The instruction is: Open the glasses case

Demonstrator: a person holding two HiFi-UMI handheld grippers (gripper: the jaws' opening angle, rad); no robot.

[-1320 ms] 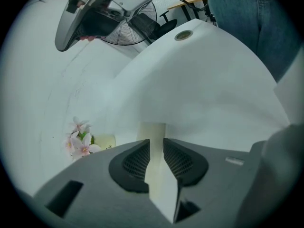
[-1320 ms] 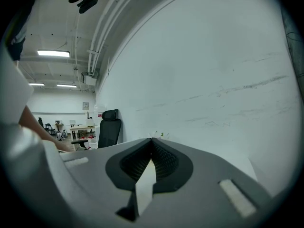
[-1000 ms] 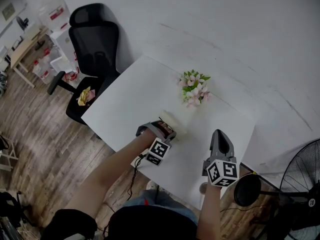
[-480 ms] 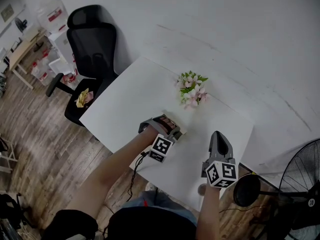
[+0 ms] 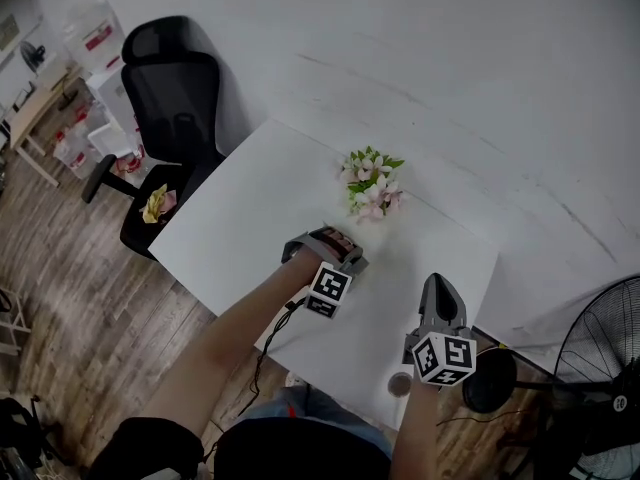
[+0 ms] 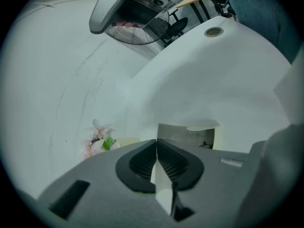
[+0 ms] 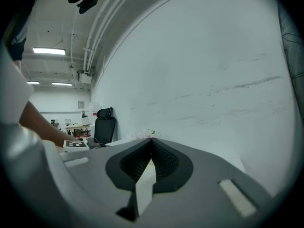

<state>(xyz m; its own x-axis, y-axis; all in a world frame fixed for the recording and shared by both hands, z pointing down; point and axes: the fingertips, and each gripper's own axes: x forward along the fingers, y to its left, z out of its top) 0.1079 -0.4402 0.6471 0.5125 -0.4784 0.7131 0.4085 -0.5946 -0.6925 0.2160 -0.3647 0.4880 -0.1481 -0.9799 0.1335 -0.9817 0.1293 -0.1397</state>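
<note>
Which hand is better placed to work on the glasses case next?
Left, probably. The left gripper is down at the glasses case, which shows just past its closed jaws. The right gripper, also closed, sits by the near edge of the table, apart from it and aimed at the wall.

— What's on the table?
— Flowers at the far edge; glasses case nearer, left gripper right beside it; right gripper near-right.
— And beside it?
— Chair left, fan right.

The left tool hides the glasses case in part (only its far end shows).
</note>
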